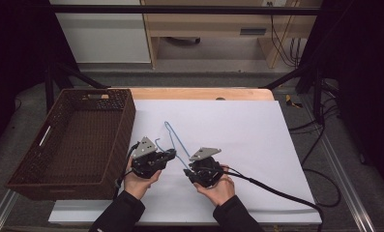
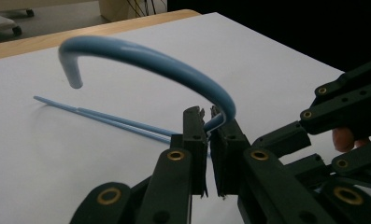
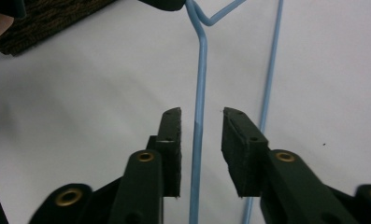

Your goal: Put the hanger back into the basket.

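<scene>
**Blue wire hanger held at the neck, its arm lined up between my right jaws**

I sit at a surface (image 1: 257, 145) covered with white paper, a hand-held gripper in each hand. A thin blue wire hanger (image 1: 172, 137) lies on the paper between and just beyond my hands. A dark woven basket (image 1: 124, 121) stands to my left, touching the paper's edge.

My left hand-held gripper (image 2: 210, 126) is closed tight on the hanger's neck, just below the hook (image 2: 141, 56), which arches up clear of the paper and curls away to the left in the left gripper view.

My right hand-held gripper (image 3: 201, 122) is open to a moderate gap and holds nothing. One straight wire arm of the hanger (image 3: 201, 84) runs lengthwise between its jaws, closer to the left jaw, pointing away toward the clamped neck. I cannot tell whether it touches that jaw. A second wire (image 3: 269, 70) runs roughly parallel just outside the right jaw.

I judge that closing the right jaws would catch this arm across its long axis.
</scene>
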A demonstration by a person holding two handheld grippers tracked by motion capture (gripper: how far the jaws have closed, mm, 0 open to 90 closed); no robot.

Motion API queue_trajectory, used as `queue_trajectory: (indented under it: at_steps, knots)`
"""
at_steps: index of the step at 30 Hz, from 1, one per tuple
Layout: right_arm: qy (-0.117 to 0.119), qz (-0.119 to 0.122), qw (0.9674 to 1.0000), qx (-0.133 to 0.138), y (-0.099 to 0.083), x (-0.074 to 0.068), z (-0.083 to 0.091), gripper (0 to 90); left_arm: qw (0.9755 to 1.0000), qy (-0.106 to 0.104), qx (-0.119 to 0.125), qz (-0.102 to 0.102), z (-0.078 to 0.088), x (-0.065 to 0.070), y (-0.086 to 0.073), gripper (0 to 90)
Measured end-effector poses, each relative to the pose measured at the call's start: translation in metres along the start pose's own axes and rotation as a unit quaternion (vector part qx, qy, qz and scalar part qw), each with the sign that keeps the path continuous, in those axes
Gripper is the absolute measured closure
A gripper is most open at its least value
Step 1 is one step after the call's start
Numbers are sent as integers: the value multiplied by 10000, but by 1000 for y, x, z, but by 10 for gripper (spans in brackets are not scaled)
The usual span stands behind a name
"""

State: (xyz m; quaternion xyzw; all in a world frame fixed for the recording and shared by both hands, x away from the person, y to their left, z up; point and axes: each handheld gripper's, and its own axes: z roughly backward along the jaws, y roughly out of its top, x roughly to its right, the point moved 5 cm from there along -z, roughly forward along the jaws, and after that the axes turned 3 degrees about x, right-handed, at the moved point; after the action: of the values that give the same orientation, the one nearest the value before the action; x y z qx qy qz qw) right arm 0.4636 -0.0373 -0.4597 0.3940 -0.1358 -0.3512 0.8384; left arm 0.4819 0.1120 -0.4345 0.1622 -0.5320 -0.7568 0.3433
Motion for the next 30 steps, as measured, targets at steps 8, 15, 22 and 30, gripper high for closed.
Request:
queue_trajectory:
  at_steps: [8,15,22,30]
  knots:
    - [-7,29,9999,-102,-1,-1,-4,859,10000,-2,-4,-21,-1,2,0,849]
    - [-121,49,9998,-121,0,1,-1,878,9999,-35,63,-147,0,5,2,836]
    - [-174,92,9998,-85,7,11,13,880,9989,-141,288,-335,20,6,13,604]
    - [89,297,9995,99,20,25,42,879,9981,100,77,-611,37,-4,12,288]
